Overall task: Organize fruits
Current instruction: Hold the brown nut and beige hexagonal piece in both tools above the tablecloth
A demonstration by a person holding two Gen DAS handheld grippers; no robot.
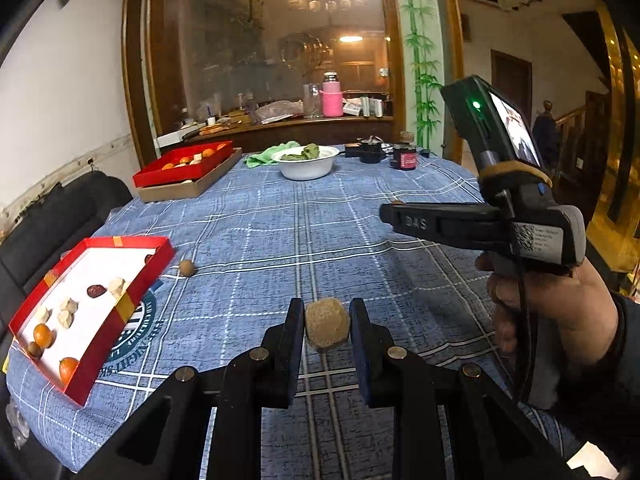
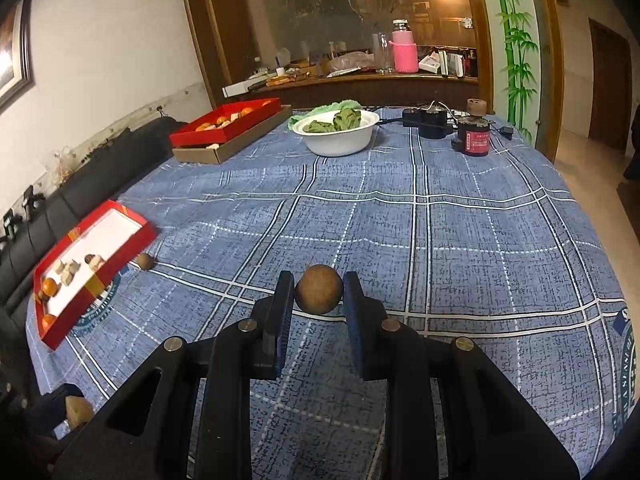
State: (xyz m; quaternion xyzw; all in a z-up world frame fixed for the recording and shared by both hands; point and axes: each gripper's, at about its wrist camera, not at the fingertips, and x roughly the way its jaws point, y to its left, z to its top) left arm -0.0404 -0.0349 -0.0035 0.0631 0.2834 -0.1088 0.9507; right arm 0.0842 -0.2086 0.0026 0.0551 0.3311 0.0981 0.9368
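Clamping: left hand-held gripper [image 1: 326,322] tan lump [image 1: 327,323], right hand-held gripper [image 2: 319,294], marked "DAS", brown fruit [image 2: 319,289].

I am seeing the tray [image 2: 116,236] lying at the table's [image 2: 440,240] left edge, one loose fruit [image 2: 146,261] just right of it, the bowl [image 2: 336,136] far behind, stacked boxes [image 2: 228,130] sitting left of that.

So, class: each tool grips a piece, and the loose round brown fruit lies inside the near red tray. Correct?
Not quite. In the left wrist view the loose round brown fruit lies on the blue checked tablecloth, just outside the near red tray. The rest holds.
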